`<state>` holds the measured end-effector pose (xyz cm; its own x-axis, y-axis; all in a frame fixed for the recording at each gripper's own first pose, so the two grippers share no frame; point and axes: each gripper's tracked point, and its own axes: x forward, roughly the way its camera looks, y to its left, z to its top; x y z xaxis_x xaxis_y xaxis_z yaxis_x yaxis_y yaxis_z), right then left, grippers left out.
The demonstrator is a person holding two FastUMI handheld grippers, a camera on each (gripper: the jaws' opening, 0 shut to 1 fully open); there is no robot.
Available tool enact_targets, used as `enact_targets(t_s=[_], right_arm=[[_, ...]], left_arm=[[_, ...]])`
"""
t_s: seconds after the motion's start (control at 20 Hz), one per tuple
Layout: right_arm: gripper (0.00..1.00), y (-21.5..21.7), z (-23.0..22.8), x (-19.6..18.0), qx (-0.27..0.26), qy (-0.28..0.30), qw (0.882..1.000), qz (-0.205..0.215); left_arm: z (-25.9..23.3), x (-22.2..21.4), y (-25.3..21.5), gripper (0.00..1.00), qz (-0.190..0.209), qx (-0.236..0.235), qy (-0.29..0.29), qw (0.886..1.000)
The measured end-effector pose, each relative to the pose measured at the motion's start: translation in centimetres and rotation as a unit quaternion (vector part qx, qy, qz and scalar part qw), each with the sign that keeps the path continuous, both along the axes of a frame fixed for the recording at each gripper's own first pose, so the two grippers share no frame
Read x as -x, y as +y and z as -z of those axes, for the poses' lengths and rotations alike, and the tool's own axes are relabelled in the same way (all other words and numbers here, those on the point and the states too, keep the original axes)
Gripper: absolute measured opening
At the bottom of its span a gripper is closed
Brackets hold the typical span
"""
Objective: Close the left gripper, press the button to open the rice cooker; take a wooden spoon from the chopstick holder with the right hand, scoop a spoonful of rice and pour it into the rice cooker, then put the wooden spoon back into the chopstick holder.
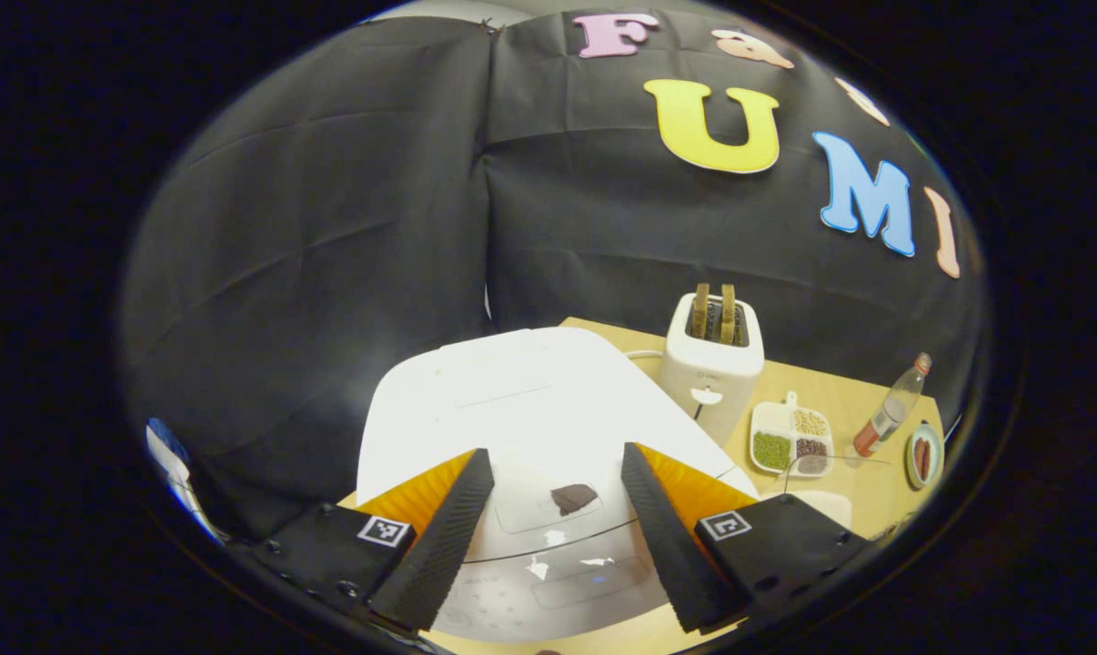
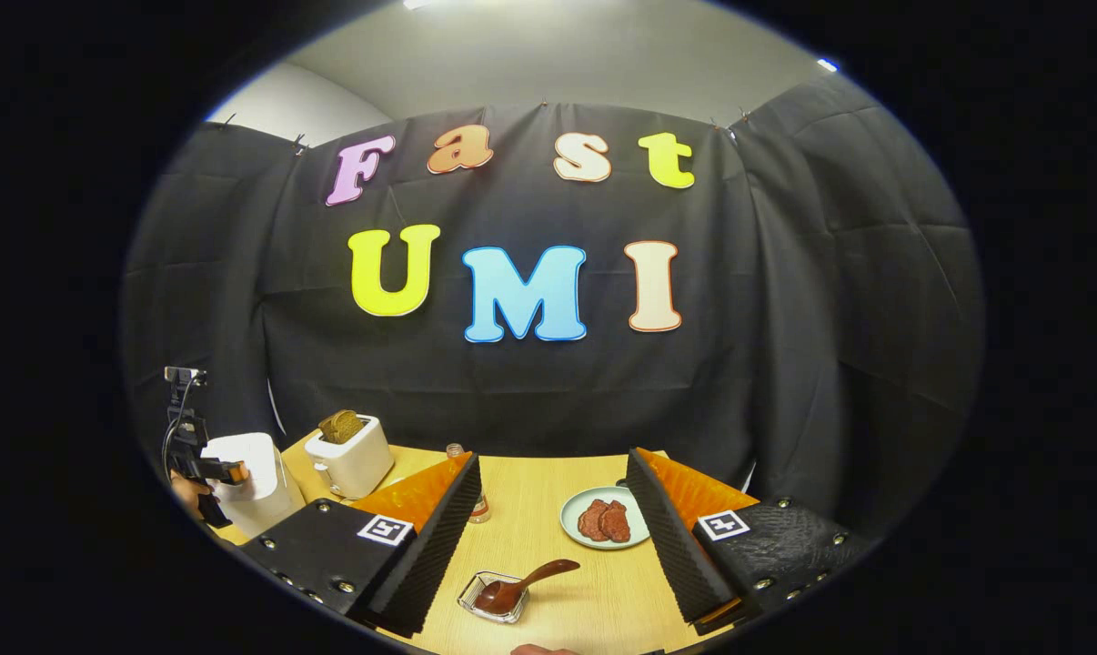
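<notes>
The white rice cooker (image 1: 521, 391) stands with its lid down in the left gripper view. My left gripper (image 1: 556, 453) hovers open over its front, and a dark button (image 1: 574, 498) lies between the fingers. In the right gripper view, my right gripper (image 2: 553, 457) is open above the wooden table (image 2: 548, 537) with nothing in it. A wooden spoon (image 2: 535, 578) rests below it, its bowl in a small clear dish (image 2: 492, 600). Far left there, the rice cooker (image 2: 253, 491) shows with the left gripper (image 2: 198, 464) beside it.
A white toaster (image 1: 712, 364) with toast stands right of the cooker. Further right are a divided dish of grains (image 1: 791, 439), a bottle (image 1: 892, 409) and a plate of meat slices (image 2: 603, 520). A black cloth wall closes the back.
</notes>
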<state>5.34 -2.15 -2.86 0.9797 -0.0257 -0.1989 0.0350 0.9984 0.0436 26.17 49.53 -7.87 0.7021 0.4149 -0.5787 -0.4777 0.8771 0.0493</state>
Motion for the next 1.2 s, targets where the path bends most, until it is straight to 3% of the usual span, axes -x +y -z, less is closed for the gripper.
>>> enact_targets(t_s=[0.05,0.2,0.4,0.45,0.5,0.75,0.9,0.95,1.2], right_arm=[[0.98,-0.1,0.1,0.1,-0.002,0.002,1.0,0.001],[0.98,-0.6,-0.4,0.3,-0.004,0.0,1.0,0.004],[0.98,-0.7,-1.6,0.5,-0.008,-0.017,1.0,0.001],[0.94,-0.5,-2.3,0.5,-0.013,-0.027,1.0,-0.001],[0.98,-0.6,-2.9,0.5,-0.018,-0.036,0.999,-0.002],[0.98,-1.1,-5.5,1.1,-0.018,-0.071,0.997,0.006],[0.98,-1.2,-6.5,1.5,-0.017,-0.082,0.996,0.011],[0.98,-1.1,-6.8,1.6,-0.017,-0.084,0.996,0.011],[0.98,-1.1,-7.5,2.4,-0.012,-0.091,0.996,0.018]], left_arm=[[0.1,-0.1,0.0,0.95,0.006,-0.003,0.002,1.0],[-1.8,-0.4,-0.4,1.0,0.033,-0.04,-0.016,0.999],[-8.5,-1.6,-4.2,0.99,0.078,-0.054,-0.098,0.991],[-10.6,-1.9,-5.5,0.99,0.085,-0.055,-0.122,0.987],[-12.5,-1.7,-6.8,0.94,0.092,-0.059,-0.141,0.984],[-21.7,-1.1,-12.6,0.99,0.128,-0.064,-0.243,0.959],[-26.0,0.1,-16.1,0.99,0.149,-0.043,-0.26,0.953],[-27.2,0.6,-17.4,0.94,0.156,-0.039,-0.261,0.952],[-31.8,3.1,-20.6,0.99,0.181,-0.034,-0.283,0.941]])
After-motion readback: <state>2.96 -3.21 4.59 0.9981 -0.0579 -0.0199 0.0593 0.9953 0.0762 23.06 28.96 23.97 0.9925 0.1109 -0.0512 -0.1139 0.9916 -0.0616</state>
